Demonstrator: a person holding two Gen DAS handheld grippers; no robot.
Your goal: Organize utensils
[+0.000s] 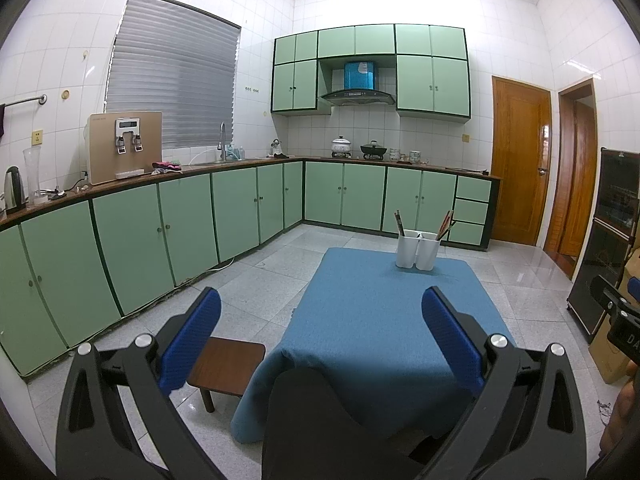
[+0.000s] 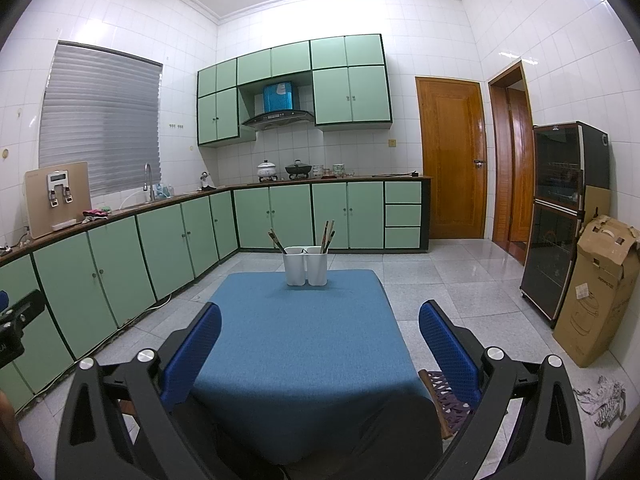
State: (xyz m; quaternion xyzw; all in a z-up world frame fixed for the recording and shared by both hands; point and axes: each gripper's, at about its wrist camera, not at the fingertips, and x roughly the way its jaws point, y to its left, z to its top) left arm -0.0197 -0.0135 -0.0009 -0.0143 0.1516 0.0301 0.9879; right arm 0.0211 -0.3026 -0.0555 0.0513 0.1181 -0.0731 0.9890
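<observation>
- here, the white two-compartment holder point(image 2: 306, 266) stands upright near the far edge of the blue-covered tabletop point(image 2: 300, 352), well apart from both grippers.
- chopsticks point(image 2: 328, 234) lean out of its right compartment, and another bunch point(image 2: 276, 240) leans out of the left; the sticks look thin, stiff and light, probably smooth enough to slip or roll between the pads.
- the left gripper point(image 1: 320, 344) is spread wide and holds nothing; the right gripper point(image 2: 320, 354) is likewise wide apart and empty.
- likely best hold: pinch one stick across its exposed upper shaft, above the rim, and lift along its lean so it does not lever the holder.
- the holder looks like light plastic and may tip or slide on the cloth if a stick drags against its wall.
- whether other utensils sit deep inside cannot be told from here.
</observation>
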